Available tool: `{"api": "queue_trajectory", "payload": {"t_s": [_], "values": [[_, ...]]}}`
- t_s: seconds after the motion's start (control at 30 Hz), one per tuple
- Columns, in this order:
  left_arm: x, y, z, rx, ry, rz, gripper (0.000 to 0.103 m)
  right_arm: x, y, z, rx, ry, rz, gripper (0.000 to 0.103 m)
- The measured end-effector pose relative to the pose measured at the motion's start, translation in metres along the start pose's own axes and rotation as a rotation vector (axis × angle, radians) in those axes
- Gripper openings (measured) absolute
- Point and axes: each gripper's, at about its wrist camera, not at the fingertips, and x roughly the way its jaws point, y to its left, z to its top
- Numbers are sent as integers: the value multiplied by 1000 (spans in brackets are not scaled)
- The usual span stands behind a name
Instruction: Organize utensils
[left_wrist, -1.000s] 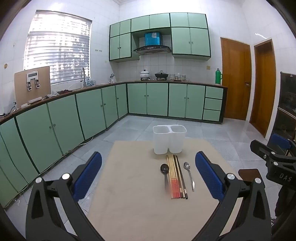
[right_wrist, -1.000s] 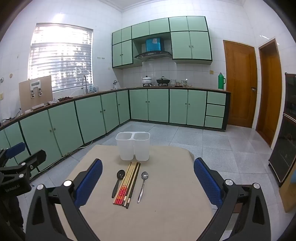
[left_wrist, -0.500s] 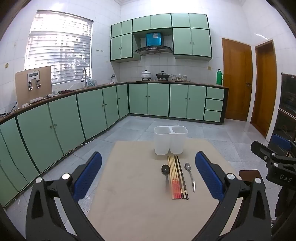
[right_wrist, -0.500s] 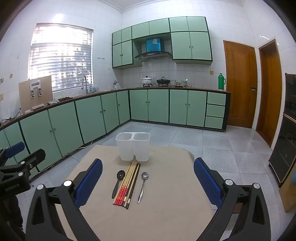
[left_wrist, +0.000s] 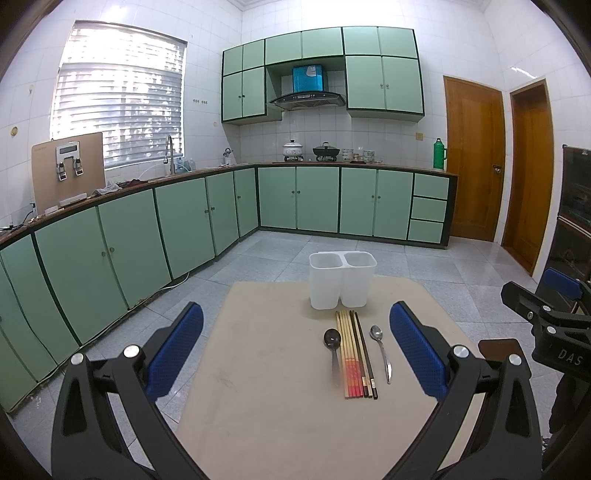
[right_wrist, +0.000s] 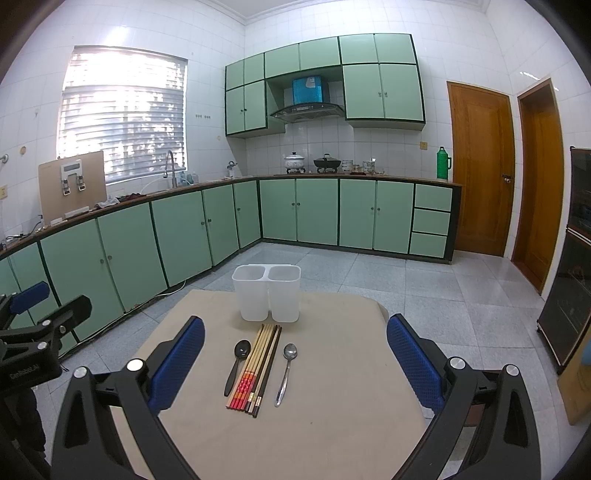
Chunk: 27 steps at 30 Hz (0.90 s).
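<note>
The left gripper (left_wrist: 295, 350) hovers above the beige counter (left_wrist: 266, 387), its jaws spread wide with blue ribbed pads and nothing between them. In the left wrist view the utensils lie ahead toward 1 o'clock, nearer the right-hand pad than the left-hand one, and none of them touches the jaws.

A white translucent plastic two-compartment utensil holder (left_wrist: 341, 280) stands upright at the far edge of the counter, at about 12 to 1 o'clock. Just in front of it lies a bundle of chopsticks (left_wrist: 355, 354), pale wooden ones with red-patterned ends alongside dark brown ones, pointing toward the holder. A black plastic spoon (left_wrist: 332, 345) lies just beside the bundle on its 9 o'clock side, bowl toward the holder. A shiny metal spoon (left_wrist: 381, 349) lies just beside the bundle on its 3 o'clock side, bowl also toward the holder.

The right gripper (right_wrist: 295, 356) also hovers with its jaws wide apart and holding nothing. In the right wrist view the utensils sit between the two pads, slightly toward 11 o'clock, well clear of both. The other gripper shows at each view's outer edge.

Behind the counter stand green kitchen cabinets (right_wrist: 317, 210), a window with blinds (right_wrist: 122, 114) and brown wooden doors (right_wrist: 480, 170).
</note>
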Motion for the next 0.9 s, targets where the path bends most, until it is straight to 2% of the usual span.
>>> {"api": "queue_trajectory", "payload": {"t_s": [0.9], "values": [[2,2,-1,2,-1,6,98,-5,1,5,4,-1,1,97]]}}
